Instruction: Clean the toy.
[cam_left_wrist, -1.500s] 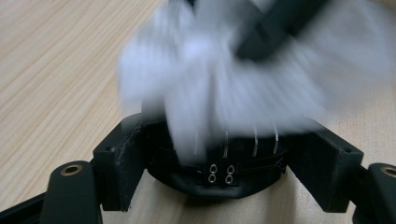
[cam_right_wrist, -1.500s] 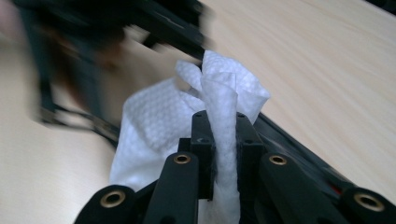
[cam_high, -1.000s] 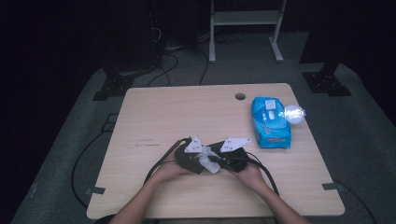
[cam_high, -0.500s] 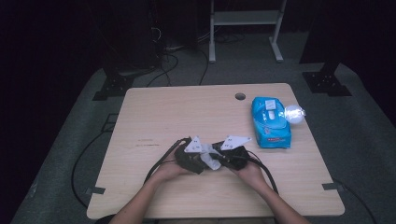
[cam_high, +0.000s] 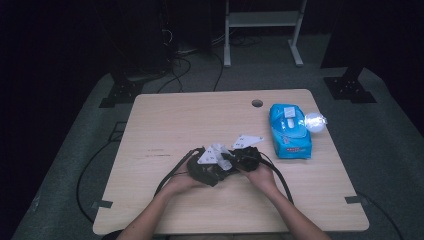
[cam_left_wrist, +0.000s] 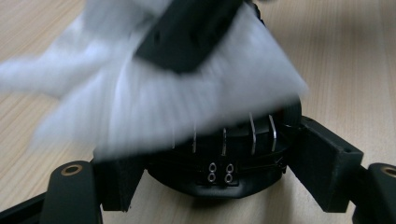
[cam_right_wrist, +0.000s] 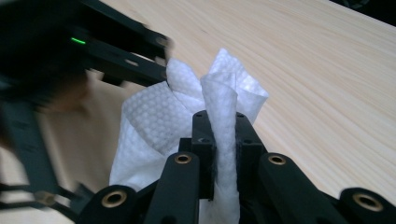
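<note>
Comparing with a moment ago, both tongs sit a touch closer over the near middle of the bench (cam_high: 165, 125). Right tongs (cam_right_wrist: 219, 154) are clamped on a white wipe (cam_right_wrist: 154, 126); left tongs (cam_high: 202, 170) touch it, their opening I cannot tell. Wipe pack (cam_high: 290, 131) lies apart. Folding seems underway.
</note>
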